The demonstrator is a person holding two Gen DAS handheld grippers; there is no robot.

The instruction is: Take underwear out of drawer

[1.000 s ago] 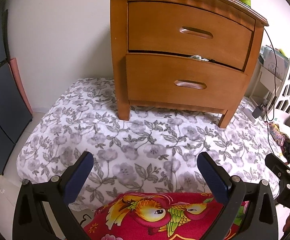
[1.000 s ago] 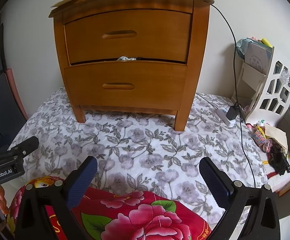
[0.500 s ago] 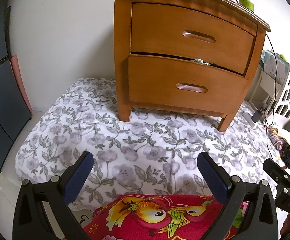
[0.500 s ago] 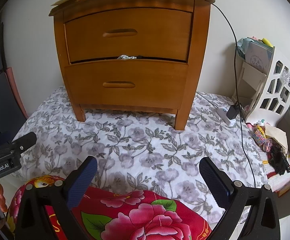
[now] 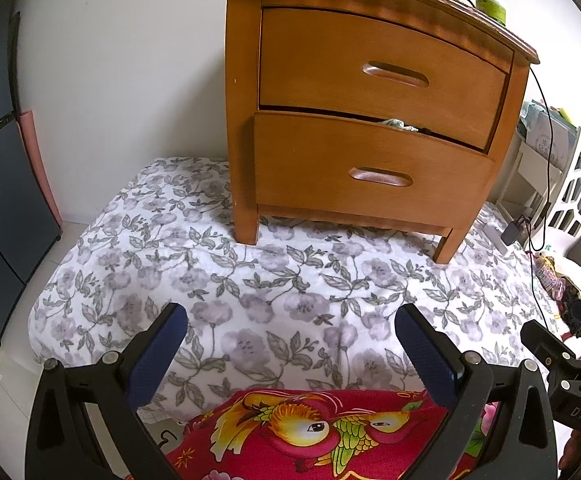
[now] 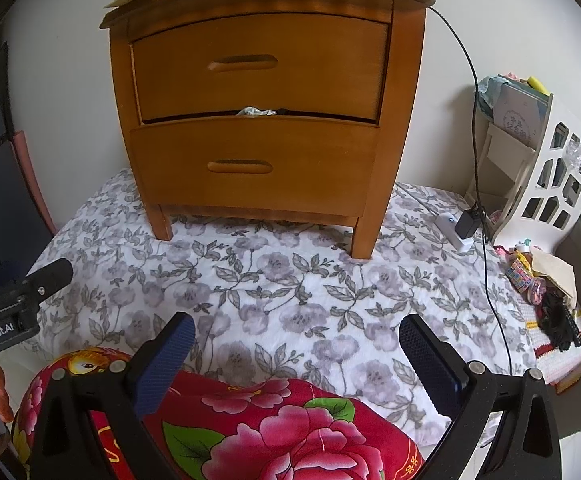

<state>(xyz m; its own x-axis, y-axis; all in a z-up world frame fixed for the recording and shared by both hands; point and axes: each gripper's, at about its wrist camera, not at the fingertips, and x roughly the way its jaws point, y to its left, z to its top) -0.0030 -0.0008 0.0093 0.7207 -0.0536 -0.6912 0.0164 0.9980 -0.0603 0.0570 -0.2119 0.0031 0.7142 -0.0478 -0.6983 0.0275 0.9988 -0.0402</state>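
both the left hand-held gripper (image 5: 290,320) and right hand-held gripper (image 6: 296,328) hover side by side, jaws spread wide.

Left hand-held gripper (image 5: 290,344) is held with jaws wide apart and empty, above a floral bedspread (image 5: 274,280) and a red patterned cloth (image 5: 322,432). A wooden nightstand (image 5: 370,120) is seen ahead on the bedspread; its lower drawer (image 5: 370,168) is slightly ajar, with fabric (image 5: 396,123) caught at the top edge. Right hand-held gripper (image 5: 570,352) is partly visible at the right edge.

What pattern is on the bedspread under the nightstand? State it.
White bedspread printed with grey-purple flowers and grey-green leaves; clearest in the right wrist view.
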